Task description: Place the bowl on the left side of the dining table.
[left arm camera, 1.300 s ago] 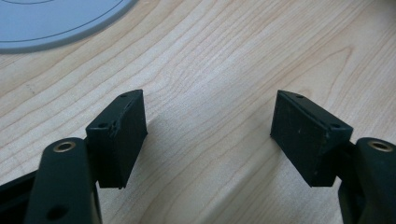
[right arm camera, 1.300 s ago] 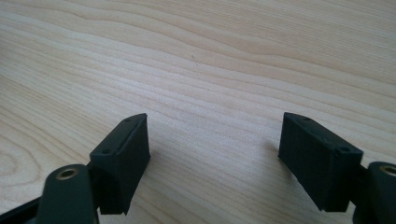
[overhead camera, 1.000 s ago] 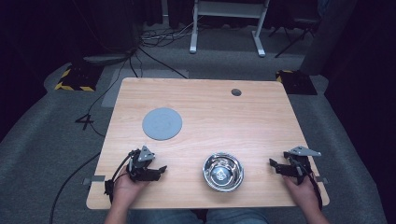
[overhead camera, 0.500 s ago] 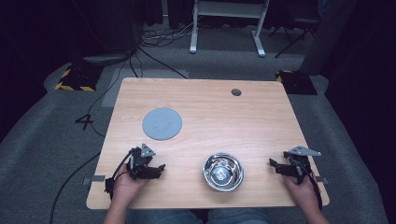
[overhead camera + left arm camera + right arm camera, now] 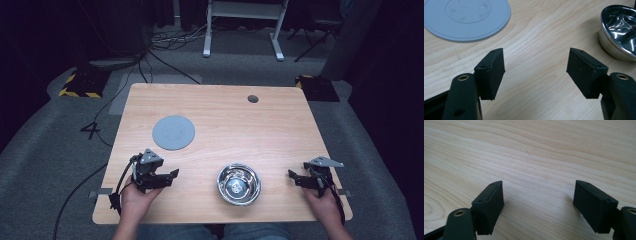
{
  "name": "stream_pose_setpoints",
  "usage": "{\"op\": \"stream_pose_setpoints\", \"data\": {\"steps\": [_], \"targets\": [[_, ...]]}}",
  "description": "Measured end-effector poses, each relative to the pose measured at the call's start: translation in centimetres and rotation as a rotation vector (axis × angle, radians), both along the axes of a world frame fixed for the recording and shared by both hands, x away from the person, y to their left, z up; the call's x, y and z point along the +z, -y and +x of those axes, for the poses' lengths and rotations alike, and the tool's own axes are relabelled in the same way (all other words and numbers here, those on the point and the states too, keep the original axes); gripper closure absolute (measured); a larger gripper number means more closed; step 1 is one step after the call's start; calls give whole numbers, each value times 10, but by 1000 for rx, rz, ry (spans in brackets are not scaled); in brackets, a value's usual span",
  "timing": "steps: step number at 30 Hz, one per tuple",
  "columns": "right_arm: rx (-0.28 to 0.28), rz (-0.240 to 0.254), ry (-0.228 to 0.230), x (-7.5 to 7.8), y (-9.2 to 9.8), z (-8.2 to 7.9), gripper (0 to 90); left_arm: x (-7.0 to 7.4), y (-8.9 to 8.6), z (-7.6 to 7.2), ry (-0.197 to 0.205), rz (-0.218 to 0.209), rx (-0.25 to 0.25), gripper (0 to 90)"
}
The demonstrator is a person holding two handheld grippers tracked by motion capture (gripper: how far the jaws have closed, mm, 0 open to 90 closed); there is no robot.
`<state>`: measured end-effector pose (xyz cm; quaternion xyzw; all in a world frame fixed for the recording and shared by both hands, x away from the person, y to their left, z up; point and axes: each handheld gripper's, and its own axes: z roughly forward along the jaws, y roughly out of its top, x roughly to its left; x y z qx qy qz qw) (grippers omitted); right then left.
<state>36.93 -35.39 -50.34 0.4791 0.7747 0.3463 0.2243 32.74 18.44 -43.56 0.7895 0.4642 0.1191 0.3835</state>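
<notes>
On the light wooden table (image 5: 280,130), the left gripper (image 5: 172,173) rests near the 7 o'clock edge, jaws spread apart around bare wood. The flat round grey disc (image 5: 173,132) lies at its 12 o'clock. The shiny round steel bowl (image 5: 238,183) sits at 6 o'clock. The right gripper (image 5: 292,176), at 4 o'clock, gapes wide over bare wood.

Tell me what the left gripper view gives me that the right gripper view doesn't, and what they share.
Left gripper view: the grey disc at upper left and the steel bowl at the right edge, both beyond the left gripper. Right gripper view: nothing but bare wood ahead of the right gripper. Shared: the light wooden table and a pair of black jaws spread wide with nothing between them.
</notes>
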Motion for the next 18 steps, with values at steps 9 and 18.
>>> {"op": "stream_pose_setpoints", "data": {"steps": [9,18], "targets": [[-2,1,0,0,0,0,242,20,23,-2,-2,46,-57,340],[-6,3,-2,0,-1,0,240,32,45,-3,19,65,-116,335]]}}
